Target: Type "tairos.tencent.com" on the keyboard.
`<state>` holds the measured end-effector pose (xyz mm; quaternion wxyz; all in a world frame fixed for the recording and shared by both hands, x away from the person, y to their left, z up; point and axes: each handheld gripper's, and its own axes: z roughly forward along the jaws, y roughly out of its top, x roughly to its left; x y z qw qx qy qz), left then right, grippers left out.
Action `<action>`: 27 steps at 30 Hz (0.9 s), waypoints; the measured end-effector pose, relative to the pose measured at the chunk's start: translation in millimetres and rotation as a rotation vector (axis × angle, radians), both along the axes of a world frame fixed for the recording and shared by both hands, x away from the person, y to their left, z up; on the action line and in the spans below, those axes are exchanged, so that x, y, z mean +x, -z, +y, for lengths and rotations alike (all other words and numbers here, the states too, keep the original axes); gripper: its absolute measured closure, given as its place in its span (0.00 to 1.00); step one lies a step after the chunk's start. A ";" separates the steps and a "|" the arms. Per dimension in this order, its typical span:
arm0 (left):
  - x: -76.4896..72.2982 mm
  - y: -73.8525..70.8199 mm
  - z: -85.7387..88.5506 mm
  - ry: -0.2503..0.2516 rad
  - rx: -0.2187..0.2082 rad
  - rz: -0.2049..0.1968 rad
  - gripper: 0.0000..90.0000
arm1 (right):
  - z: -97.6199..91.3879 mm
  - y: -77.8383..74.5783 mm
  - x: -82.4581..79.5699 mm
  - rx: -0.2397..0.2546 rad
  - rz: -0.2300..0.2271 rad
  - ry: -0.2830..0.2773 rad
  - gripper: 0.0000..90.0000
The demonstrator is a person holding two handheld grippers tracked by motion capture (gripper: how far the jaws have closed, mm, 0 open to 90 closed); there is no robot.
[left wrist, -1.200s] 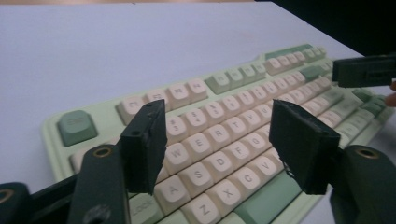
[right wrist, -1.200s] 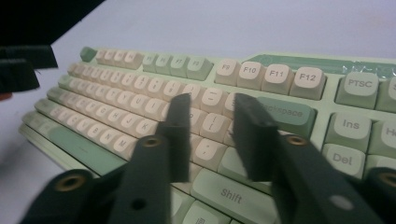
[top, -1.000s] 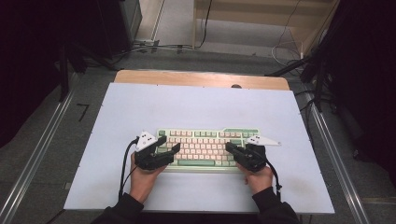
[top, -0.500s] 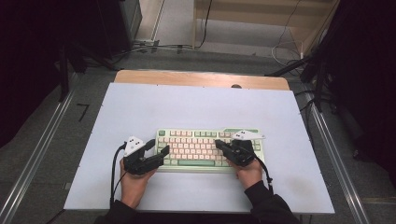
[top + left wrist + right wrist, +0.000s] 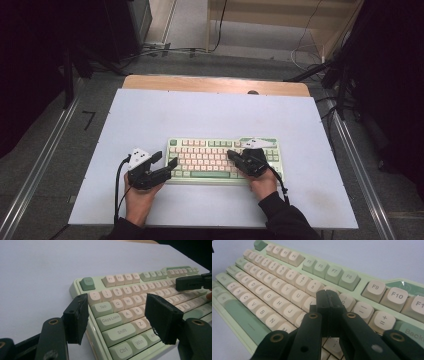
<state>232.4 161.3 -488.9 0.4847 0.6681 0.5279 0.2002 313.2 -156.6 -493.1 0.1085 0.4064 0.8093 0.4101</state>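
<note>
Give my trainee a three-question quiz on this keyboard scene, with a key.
1. True or false: the right tool has its jaws shut.
2. Which end of the keyboard do the left tool's open jaws straddle? A) Esc and Tab end B) Backspace end
3. What colour is the Esc key?

Key: 1 true, shut with nothing between them, above the keys. 2 A. 3 darker green.

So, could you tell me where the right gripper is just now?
In the high view, the right gripper sits over the keyboard's right half, jaws shut, tips above the pink keys.
</note>
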 end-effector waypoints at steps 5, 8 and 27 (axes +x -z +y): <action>0.8 0.2 -1.3 0.012 -0.002 0.004 0.40 | -1.1 -0.9 0.5 0.011 0.002 -0.008 0.95; 1.5 -0.2 -2.3 0.017 -0.006 -0.002 0.40 | -4.2 -5.6 -1.6 0.044 -0.016 -0.007 0.88; 11.3 -0.2 -15.5 0.079 0.001 -0.001 0.41 | -18.2 -10.0 -13.7 0.109 -0.047 -0.002 0.78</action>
